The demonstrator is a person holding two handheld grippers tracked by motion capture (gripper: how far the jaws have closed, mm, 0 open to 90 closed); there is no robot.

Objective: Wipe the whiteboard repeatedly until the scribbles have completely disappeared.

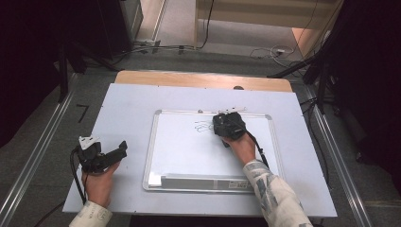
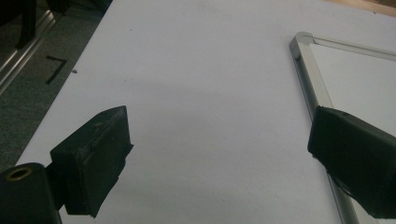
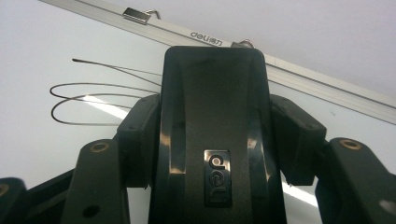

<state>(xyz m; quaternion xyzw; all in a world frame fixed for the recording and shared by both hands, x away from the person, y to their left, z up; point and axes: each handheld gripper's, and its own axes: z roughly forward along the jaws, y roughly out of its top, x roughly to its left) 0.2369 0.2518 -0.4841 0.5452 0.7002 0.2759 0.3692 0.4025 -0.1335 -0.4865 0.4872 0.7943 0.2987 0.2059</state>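
A white whiteboard [image 1: 152, 142] with a silver frame lies flat in the middle of the table. Thin looping pen marks [image 1: 203, 126] sit near its far edge. My right gripper [image 1: 228, 124] hovers over those marks, shut on a black Deli eraser [image 3: 212, 116]; the pads [image 3: 140, 135] press both its sides. In the right gripper view the loops [image 3: 84, 100] lie just left of the eraser. My left gripper [image 1: 120, 150] rests on the table left of the board, jaws open with nothing between them [image 2: 224, 158]. The board's corner [image 2: 301, 39] is in the left gripper view.
The pale table top [image 1: 127, 104] ends in a wooden strip [image 1: 203, 79] at the far side. A grey tray [image 1: 198, 182] runs along the board's near edge. Metal clips [image 3: 140, 15] sit on its far frame. Floor rails [image 1: 42, 142], cables and dark stands surround the table.
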